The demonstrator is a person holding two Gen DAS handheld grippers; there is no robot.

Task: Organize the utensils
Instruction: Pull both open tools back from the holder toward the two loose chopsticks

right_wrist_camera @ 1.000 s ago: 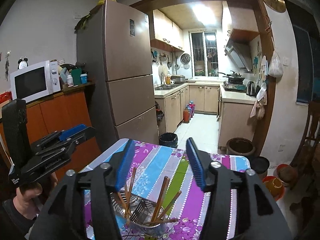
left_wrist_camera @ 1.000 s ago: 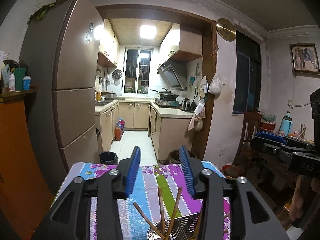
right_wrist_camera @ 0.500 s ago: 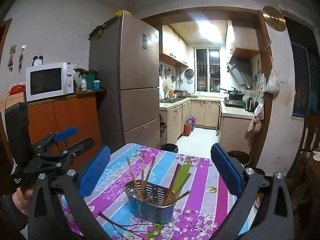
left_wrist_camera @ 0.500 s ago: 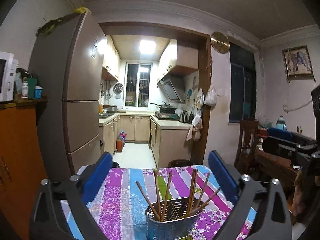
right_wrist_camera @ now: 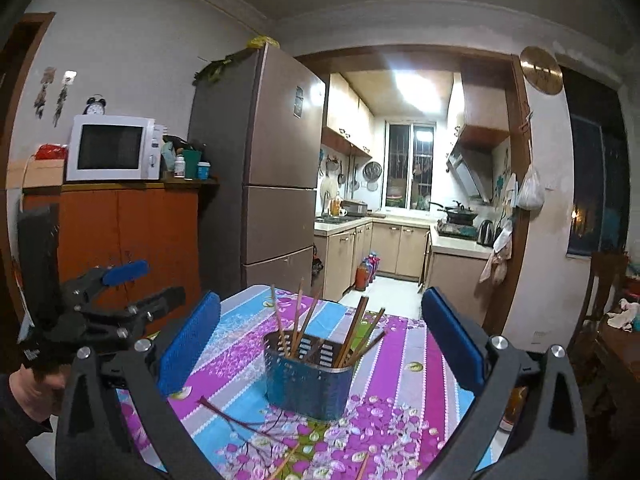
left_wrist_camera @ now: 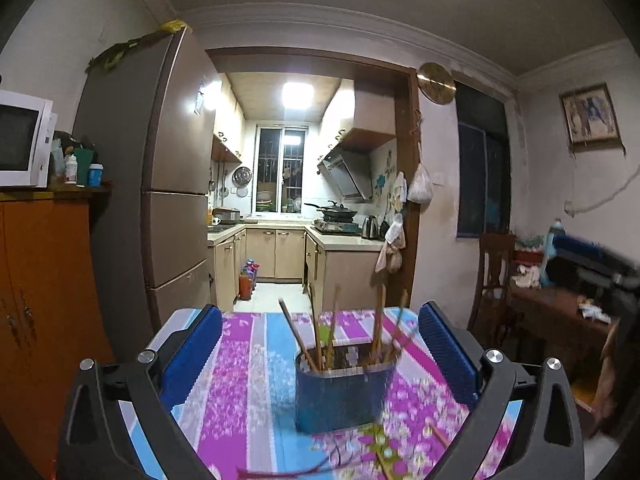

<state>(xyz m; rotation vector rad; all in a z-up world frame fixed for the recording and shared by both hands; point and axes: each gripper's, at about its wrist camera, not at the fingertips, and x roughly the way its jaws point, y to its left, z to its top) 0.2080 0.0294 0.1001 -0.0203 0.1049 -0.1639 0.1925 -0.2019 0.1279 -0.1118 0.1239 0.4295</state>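
Chopsticks stand bundled in the metal utensil holder, leaning every which way, and that holder sits upright on the flowered, striped tablecloth toward the middle of the table. Both claws are spread as wide as they go: the left gripper frames the holder between its blue pads with clear air on either side, nothing pinched, and the right gripper does the same from its own angle, pads well apart from the holder's walls. Each pair of jaws has just been opening, with nothing between them but the view of the holder farther out on the table. A few loose chopsticks lie flat on the cloth in front of the holder, nearer the cameras. In the right wrist view the left gripper shows off to the side, held in a hand. Behind the table stand a brown fridge, a white microwave on an orange cabinet, and the lit kitchen beyond.
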